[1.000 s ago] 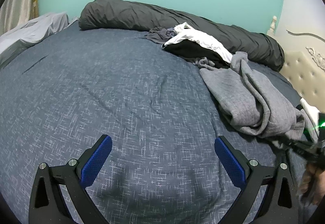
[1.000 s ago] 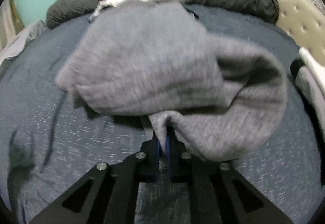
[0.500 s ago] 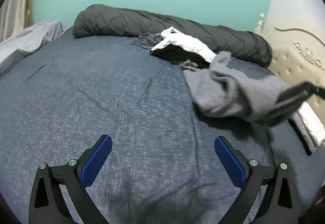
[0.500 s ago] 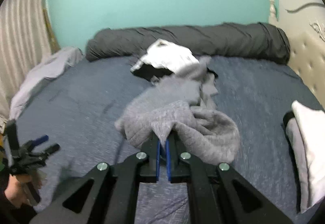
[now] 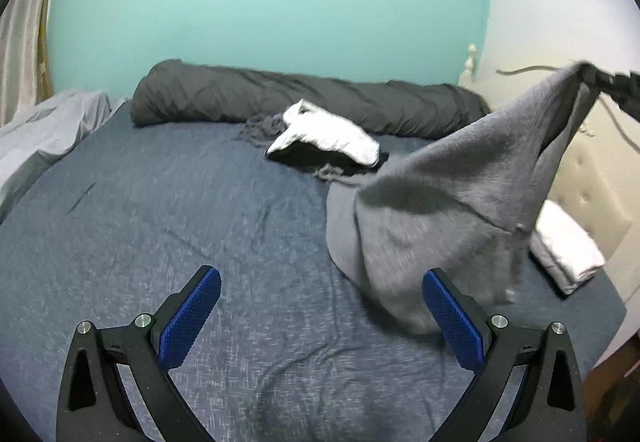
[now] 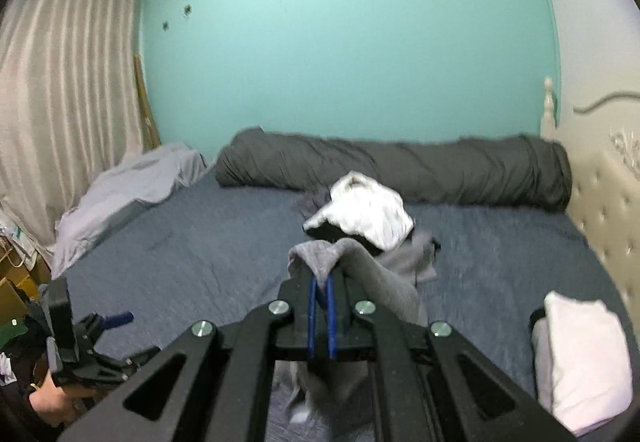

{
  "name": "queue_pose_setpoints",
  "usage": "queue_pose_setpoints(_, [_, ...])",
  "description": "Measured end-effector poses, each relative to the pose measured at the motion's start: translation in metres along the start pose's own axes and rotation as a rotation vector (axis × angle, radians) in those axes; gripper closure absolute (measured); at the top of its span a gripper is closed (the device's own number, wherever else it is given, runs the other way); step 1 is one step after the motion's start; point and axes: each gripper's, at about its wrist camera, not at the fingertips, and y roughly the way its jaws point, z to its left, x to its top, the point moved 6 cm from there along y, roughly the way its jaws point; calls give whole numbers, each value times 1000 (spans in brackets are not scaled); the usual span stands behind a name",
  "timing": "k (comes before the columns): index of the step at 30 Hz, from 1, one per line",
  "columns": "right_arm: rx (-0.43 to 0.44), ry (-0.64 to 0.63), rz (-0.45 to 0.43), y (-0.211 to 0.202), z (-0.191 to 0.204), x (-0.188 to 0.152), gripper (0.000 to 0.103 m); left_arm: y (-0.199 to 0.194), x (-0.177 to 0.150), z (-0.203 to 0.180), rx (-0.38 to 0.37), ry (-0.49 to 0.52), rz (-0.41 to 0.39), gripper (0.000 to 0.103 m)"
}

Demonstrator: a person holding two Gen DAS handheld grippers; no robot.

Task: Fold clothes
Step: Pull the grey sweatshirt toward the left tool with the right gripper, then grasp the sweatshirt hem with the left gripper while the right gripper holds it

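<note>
No readable text in either view

No writing, label, brand, number or sign could be made out on any surface; the dark marks high on the teal wall [image 6: 176, 17] were small plain spots, not characters, and the pale item at the far left edge of the right wrist view [image 6: 16, 234] was too blurred and too small to tell whether it bore print

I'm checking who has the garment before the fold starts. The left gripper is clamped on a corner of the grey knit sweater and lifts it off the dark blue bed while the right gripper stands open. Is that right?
The sides are swapped. The right gripper is clamped on the grey knit sweater, as the right wrist view shows, lifting it off the dark blue bed; the left gripper stands open and empty.
</note>
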Motion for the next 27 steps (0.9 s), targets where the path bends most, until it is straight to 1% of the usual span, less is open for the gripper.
queue_pose_setpoints(2, [11,-12,-19,-19,8,13,99,-13,5,-7,-19,5,-10,0])
queue_pose_setpoints(5, [18,-29,4,-30,14,13,99,-26,7,-18,-54,10,-4,0])
queue_pose_setpoints(7, [20,-22,45,-31,13,2,99,-31,6,-26,-80,16,8,0])
queue_pose_setpoints(11, [20,5,125,-20,11,-39,99,-30,-14,-45,-117,33,50,0])
queue_pose_setpoints(16, [26,21,200,-6,15,-81,99,-14,-51,-68,-159,34,120,0])
queue_pose_setpoints(20, [35,50,220,-1,11,-97,99,8,-79,-82,-170,30,181,0])
queue_pose_setpoints(24, [50,70,224,1,10,-109,99,29,-92,-97,-209,20,236,0])
queue_pose_setpoints(27, [57,81,230,4,9,-116,99,37,-97,-113,-224,47,241,0])
